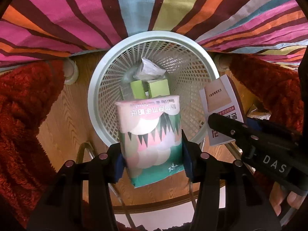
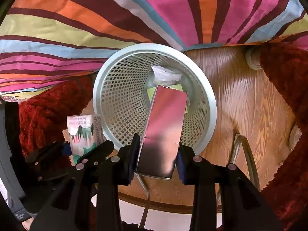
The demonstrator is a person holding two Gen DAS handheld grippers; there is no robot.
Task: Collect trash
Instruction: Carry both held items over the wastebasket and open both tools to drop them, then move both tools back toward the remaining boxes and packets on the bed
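A pale mesh wastebasket (image 1: 154,38) is seen from above in both wrist views, standing on a wood-grain surface (image 1: 63,119) with a striped cloth (image 1: 77,15) behind it at twelve o'clock and red shaggy fabric (image 1: 21,104) at nine and three o'clock. The left gripper (image 1: 153,160) is pinched on a pack of tissues (image 1: 150,134), printed in pink, white and green, which is held upright above the basket's near rim at six o'clock. In the right wrist view the right gripper (image 2: 158,159) is clamped on a shiny rectangular box (image 2: 163,127), whose far end is tilted over the basket's opening; the same box is seen in the left view at three o'clock, by the basket's outer rim, with a white printed face. Inside the basket, towards twelve o'clock, two light green boxes (image 1: 150,89) are lying side by side, and a crumpled clear plastic wrapper (image 1: 149,70) is resting just beyond them. A bent metal frame (image 2: 244,154) is visible below the wood surface at five o'clock.
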